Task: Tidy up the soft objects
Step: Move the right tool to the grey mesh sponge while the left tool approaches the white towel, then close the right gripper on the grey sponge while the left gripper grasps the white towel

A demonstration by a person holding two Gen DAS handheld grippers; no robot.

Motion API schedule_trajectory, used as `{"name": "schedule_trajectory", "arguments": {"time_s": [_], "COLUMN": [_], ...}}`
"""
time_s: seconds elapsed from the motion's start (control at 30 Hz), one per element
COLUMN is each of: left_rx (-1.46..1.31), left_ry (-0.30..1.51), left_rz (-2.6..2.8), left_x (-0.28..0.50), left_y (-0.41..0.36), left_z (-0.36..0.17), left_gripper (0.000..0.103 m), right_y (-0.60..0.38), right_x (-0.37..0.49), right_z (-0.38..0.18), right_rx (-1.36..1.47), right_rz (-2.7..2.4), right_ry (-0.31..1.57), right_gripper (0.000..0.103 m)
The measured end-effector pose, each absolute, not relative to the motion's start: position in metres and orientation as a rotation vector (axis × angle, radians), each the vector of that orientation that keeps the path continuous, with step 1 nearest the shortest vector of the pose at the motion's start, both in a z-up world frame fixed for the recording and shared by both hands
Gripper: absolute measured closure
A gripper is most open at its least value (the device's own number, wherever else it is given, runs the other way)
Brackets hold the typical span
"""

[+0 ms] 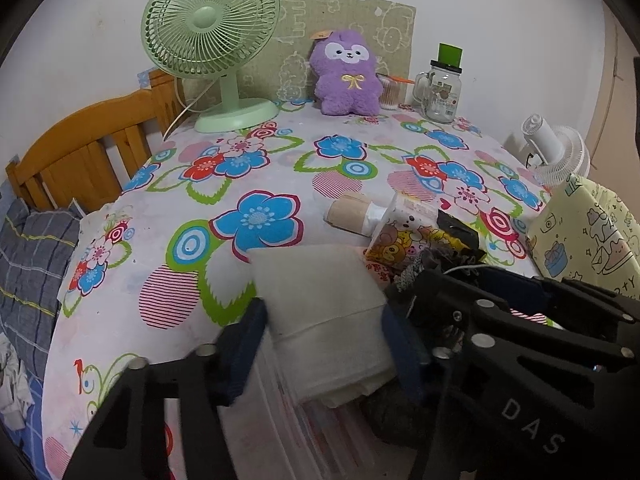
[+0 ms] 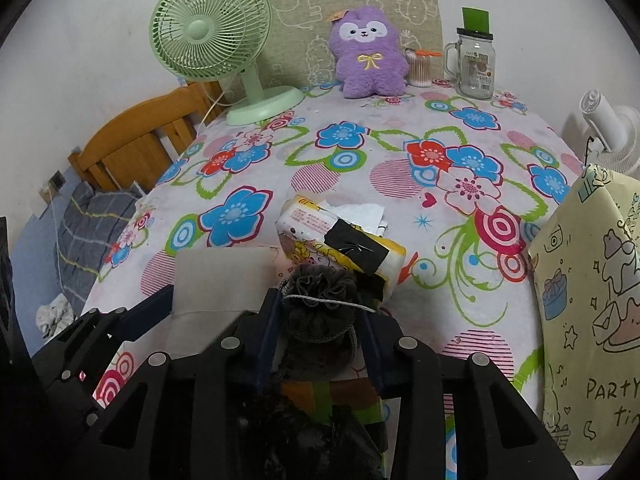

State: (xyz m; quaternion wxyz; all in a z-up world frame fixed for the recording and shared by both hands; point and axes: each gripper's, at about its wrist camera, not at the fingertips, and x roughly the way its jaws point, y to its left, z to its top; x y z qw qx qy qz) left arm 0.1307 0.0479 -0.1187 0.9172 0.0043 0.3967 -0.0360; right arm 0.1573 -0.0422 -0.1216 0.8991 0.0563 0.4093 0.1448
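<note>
My left gripper (image 1: 324, 340) is shut on a folded white cloth (image 1: 320, 300), which it holds over the near edge of the floral table; the cloth also shows in the right wrist view (image 2: 224, 280). My right gripper (image 2: 320, 316) is shut on a dark grey mesh bath pouf (image 2: 320, 300) with a white string. A cartoon-printed tissue pack (image 2: 340, 240) with black tape lies just beyond both grippers, and also shows in the left wrist view (image 1: 408, 236). A purple plush toy (image 1: 347, 74) sits upright at the far edge, seen also in the right wrist view (image 2: 370, 54).
A green desk fan (image 1: 212, 40) stands at the back left. A glass mug jar (image 1: 440, 88) and a cotton-swab cup (image 1: 390, 94) stand at the back right. A white fan (image 1: 556, 152) and a yellow party bag (image 2: 592, 300) are on the right. A wooden bed frame (image 1: 88, 148) is on the left.
</note>
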Motion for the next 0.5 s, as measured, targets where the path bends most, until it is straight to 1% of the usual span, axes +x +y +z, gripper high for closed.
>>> {"name": "schedule_trajectory", "arguments": {"time_s": [0.03,0.13,0.23,0.5], "left_rx": [0.011,0.009,0.017,0.022], "left_ry": [0.815,0.812,0.803,0.768], "left_rz": [-0.07,-0.071,-0.072,-0.072], "left_x": [0.13,0.129,0.127,0.119], "left_y": [0.048,0.049,0.047,0.045], "left_z": [-0.118,-0.117,-0.114,-0.101], "left_gripper": [0.056,0.062,0.066,0.07], "right_y": [-0.043,-0.045,-0.046,-0.046], "right_x": [0.157,0.155,0.152,0.143], "right_z": [-0.121,-0.119,-0.117,-0.104], "right_rx": [0.113,0.115,0.112,0.106], "right_rz": [0.295,0.291,0.288,0.288], "right_ry": [0.844,0.838,0.829,0.795], "right_gripper": [0.063,0.063,0.063,0.064]}}
